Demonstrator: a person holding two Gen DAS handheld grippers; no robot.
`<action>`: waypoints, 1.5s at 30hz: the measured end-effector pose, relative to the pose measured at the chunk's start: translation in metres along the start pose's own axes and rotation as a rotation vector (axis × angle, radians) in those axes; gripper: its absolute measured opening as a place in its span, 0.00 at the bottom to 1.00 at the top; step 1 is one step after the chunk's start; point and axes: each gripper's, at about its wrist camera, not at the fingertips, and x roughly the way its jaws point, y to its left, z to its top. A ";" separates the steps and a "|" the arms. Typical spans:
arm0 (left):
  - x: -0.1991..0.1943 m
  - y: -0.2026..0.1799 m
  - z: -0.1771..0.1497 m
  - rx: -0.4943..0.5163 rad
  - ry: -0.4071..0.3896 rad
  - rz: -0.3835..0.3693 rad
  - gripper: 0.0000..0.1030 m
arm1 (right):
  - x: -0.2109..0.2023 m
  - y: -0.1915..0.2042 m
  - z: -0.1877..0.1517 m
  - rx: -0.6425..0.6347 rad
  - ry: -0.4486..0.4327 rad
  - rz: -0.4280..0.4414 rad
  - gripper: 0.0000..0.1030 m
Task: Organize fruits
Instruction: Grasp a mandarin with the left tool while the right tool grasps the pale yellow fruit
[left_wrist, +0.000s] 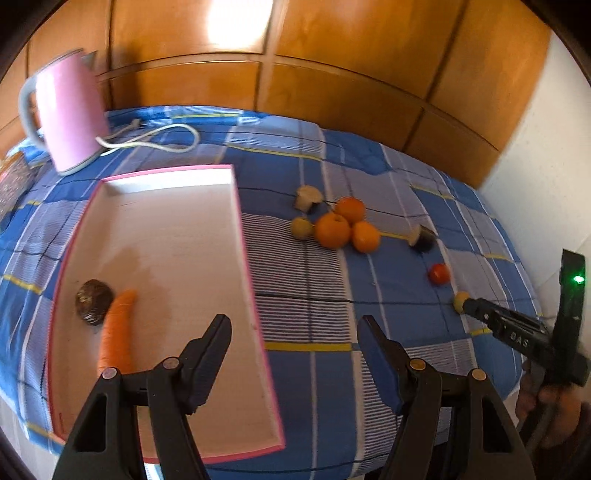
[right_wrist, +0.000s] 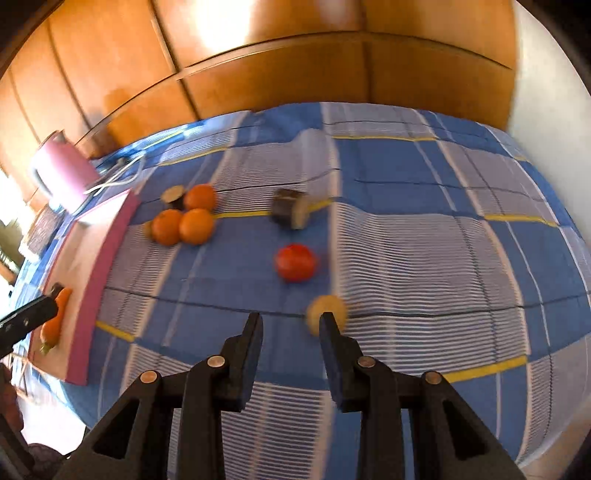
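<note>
A pink-rimmed white tray (left_wrist: 170, 236) lies on the blue checked cloth and holds a carrot (left_wrist: 117, 328) and a dark round fruit (left_wrist: 93, 302). Three oranges (left_wrist: 333, 229) sit in a cluster on the cloth, also in the right wrist view (right_wrist: 183, 221), with a greenish fruit (left_wrist: 302, 227) beside them. A red tomato (right_wrist: 296, 262) and a small yellow fruit (right_wrist: 327, 314) lie nearer. My left gripper (left_wrist: 295, 332) is open and empty over the tray's right edge. My right gripper (right_wrist: 291, 328) is open, its right finger touching the yellow fruit.
A pink kettle (left_wrist: 68, 110) with a white cord (left_wrist: 155, 138) stands at the back left. Two cut dark-skinned pieces (right_wrist: 291, 208) (left_wrist: 308, 197) lie on the cloth. Wooden cabinets (left_wrist: 295, 66) stand behind. The table edge runs along the right.
</note>
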 end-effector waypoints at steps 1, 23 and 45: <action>0.001 -0.003 0.000 0.008 0.003 -0.003 0.69 | 0.001 -0.003 0.000 0.002 -0.001 -0.006 0.31; 0.056 -0.019 0.042 0.017 0.090 -0.038 0.46 | 0.028 0.002 0.004 -0.094 0.004 -0.095 0.25; 0.135 -0.052 0.097 0.370 0.120 -0.039 0.51 | 0.032 -0.008 0.006 -0.075 0.020 -0.039 0.25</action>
